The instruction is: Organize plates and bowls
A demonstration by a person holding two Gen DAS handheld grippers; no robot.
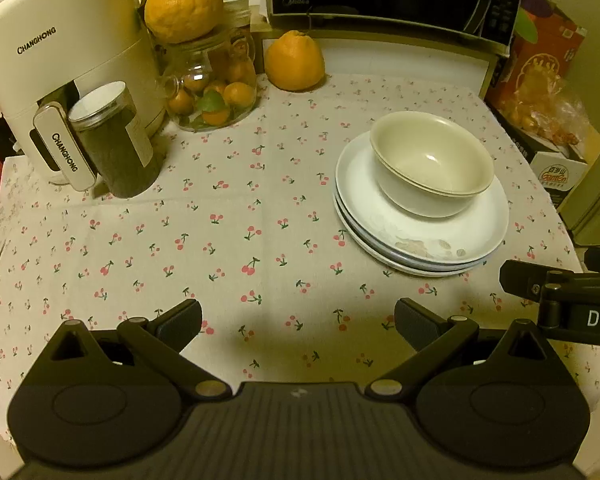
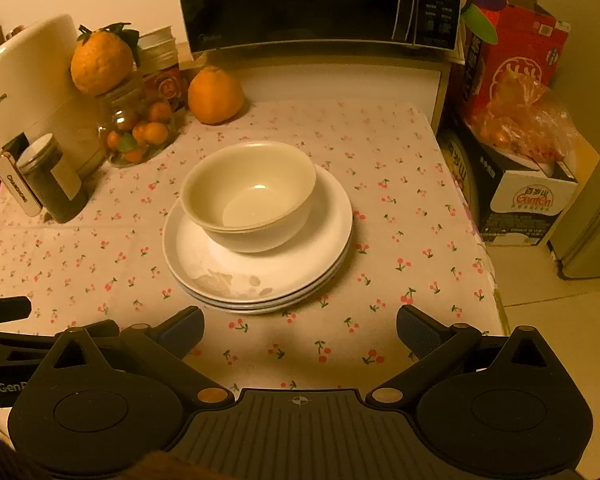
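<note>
Bowls: two cream bowls (image 2: 249, 196) nested one inside the other, upright, sitting on the top plate, toward its far left part.
Plates: a stack of white plates (image 2: 260, 276), at least three rims showing, lying flat on the cherry-print tablecloth (image 1: 228, 240); the top plate carries a faint pale pattern near its front rim.
Place of the stack: toward the right edge of the table, well in from the front edge.
Left gripper (image 1: 298, 326): released, jaws spread wide with nothing between them, hovering over bare cloth near the front edge, left of the stack.
Right gripper (image 2: 300, 330): released as well, jaws wide, empty, just in front of the plates and apart from them.
Back left corner: a cream appliance (image 1: 60, 68) marked CHANGHONG, with a dark lidded jar (image 1: 114, 140) just in front of it.
Glass jar (image 1: 212, 84): beside the appliance, filled with small oranges, a large orange (image 1: 184, 4) resting on its mouth.
Second orange (image 1: 295, 62): on the cloth at the back edge.
Microwave (image 2: 320, 0): on a shelf behind the back edge.
Off the right edge: cartons and a bag of fruit (image 2: 528, 120).
</note>
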